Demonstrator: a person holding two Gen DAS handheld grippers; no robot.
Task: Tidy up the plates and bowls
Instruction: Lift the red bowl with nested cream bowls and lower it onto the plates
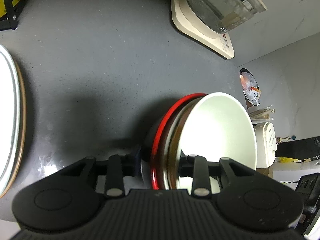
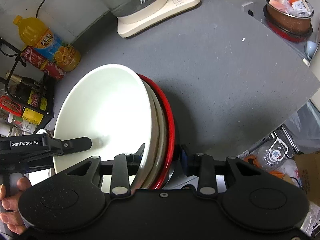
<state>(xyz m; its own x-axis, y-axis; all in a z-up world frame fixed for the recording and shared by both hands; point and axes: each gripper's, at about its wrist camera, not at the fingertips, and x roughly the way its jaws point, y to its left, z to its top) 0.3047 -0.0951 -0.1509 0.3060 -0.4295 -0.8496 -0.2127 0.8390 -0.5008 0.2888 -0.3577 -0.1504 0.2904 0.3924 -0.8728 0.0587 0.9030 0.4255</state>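
While a white plate with a brown edge lay at the far left of the grey counter in the left wrist view, the left gripper was clamped on the rim of a stack of bowls: a white bowl nested in a metallic one, inside a red-rimmed bowl, with 1 finger inside the white bowl and 1 outside the red rim. Further right stood a glass kettle on its cream base. In the right wrist view, a rack of bottles and an orange juice bottle sat at the left, and the left gripper's black finger reached into the white bowl. Next came the right gripper, closed on the opposite rim of that same stack (red rim between its fingers), which was tilted above the counter. At the far right sat a copper-coloured bowl stuffed with wrappers.
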